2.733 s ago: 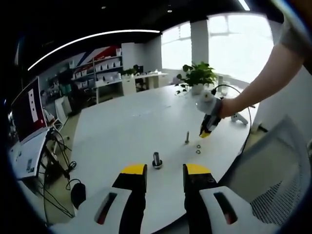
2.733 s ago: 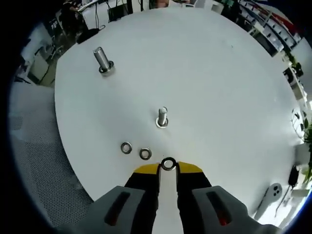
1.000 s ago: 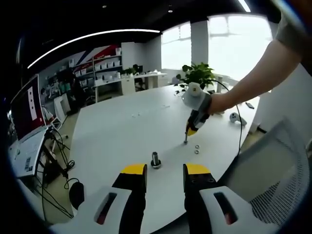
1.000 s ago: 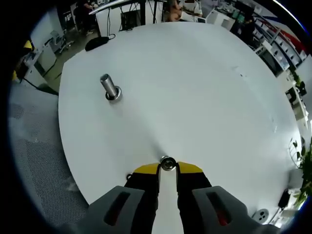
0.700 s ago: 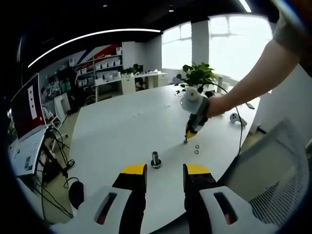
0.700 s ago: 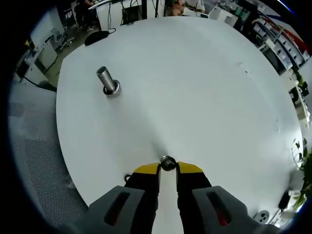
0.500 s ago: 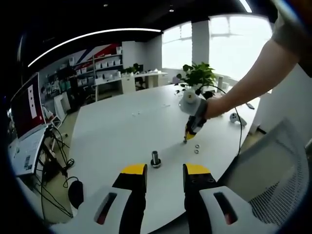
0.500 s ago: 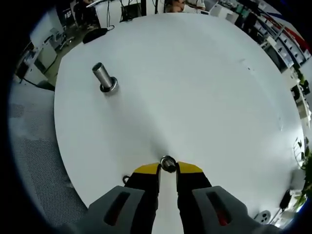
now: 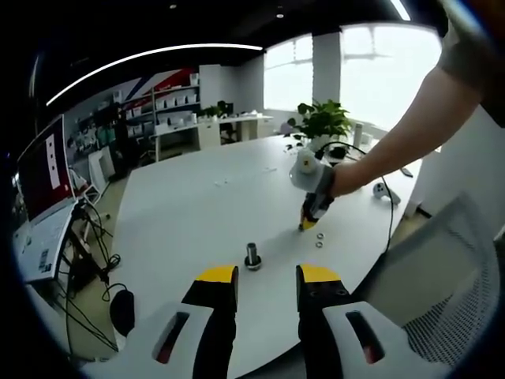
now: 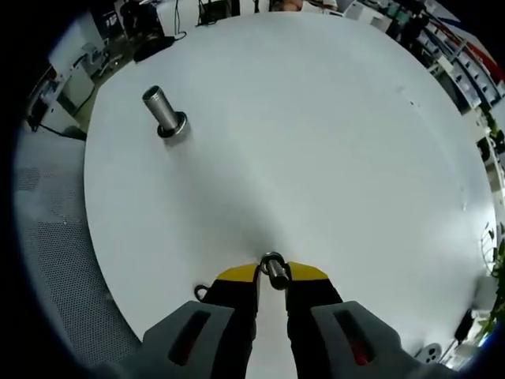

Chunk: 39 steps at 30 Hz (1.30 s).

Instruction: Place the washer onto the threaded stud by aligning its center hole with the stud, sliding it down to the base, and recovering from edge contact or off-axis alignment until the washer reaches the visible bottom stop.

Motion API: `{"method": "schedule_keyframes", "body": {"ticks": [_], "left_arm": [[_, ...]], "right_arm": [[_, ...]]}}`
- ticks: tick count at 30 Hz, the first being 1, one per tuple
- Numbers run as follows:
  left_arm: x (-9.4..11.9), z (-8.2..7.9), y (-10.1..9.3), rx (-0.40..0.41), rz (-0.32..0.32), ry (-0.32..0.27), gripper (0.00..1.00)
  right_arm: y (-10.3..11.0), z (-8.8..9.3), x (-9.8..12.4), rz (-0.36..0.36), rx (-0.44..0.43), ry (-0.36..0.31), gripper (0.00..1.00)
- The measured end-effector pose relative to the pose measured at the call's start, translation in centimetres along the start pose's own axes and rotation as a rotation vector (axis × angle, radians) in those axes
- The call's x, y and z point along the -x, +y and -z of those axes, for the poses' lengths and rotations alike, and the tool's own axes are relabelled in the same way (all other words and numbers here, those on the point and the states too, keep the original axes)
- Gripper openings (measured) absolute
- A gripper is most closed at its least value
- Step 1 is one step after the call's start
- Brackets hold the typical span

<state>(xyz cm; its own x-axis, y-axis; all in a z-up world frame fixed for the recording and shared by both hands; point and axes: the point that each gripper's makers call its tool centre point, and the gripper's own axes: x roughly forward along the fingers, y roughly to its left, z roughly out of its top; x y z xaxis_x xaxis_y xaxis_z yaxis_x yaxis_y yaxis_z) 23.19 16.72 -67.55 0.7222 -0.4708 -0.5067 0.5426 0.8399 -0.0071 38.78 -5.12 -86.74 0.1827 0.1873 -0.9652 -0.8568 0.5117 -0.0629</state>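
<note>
Right gripper view: right gripper (image 10: 272, 272) nearly shut, washer (image 10: 269, 260) pinched at tips, stud (image 10: 275, 274) poking up through it. Left gripper view: left gripper (image 9: 267, 276) open, empty; stud there hidden behind right gripper (image 9: 308, 222), near table (image 9: 189, 213) edge.

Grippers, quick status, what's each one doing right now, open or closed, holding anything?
Left gripper: open, holding nothing.
Right gripper: shut on the washer, down over the threaded stud.
</note>
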Motion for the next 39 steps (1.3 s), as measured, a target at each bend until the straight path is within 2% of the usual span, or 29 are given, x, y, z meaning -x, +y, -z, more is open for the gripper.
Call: {"method": "schedule_keyframes", "body": {"ticks": [15,22,36,39], "left_arm": [[0.1,-0.1,0.3,-0.001,-0.012,-0.008,0.28],[0.2,-0.2,0.4,-0.004,-0.019,-0.011,0.28],[0.2,-0.2,0.3,-0.015,-0.021,-0.005,0.28],[0.2,-0.2,0.2,-0.022,-0.018,-0.005,0.28]], "right_arm": [[-0.2,0.0,-0.1,-0.006,-0.039,0.001,0.15],[-0.1,0.0,0.8,0.0,-0.062,-0.017,0.18],[-0.1,2.0,2.0,0.003,-0.091,-0.021,0.18],[0.1,2.0,2.3,0.014,-0.088,-0.042,0.18]]}}
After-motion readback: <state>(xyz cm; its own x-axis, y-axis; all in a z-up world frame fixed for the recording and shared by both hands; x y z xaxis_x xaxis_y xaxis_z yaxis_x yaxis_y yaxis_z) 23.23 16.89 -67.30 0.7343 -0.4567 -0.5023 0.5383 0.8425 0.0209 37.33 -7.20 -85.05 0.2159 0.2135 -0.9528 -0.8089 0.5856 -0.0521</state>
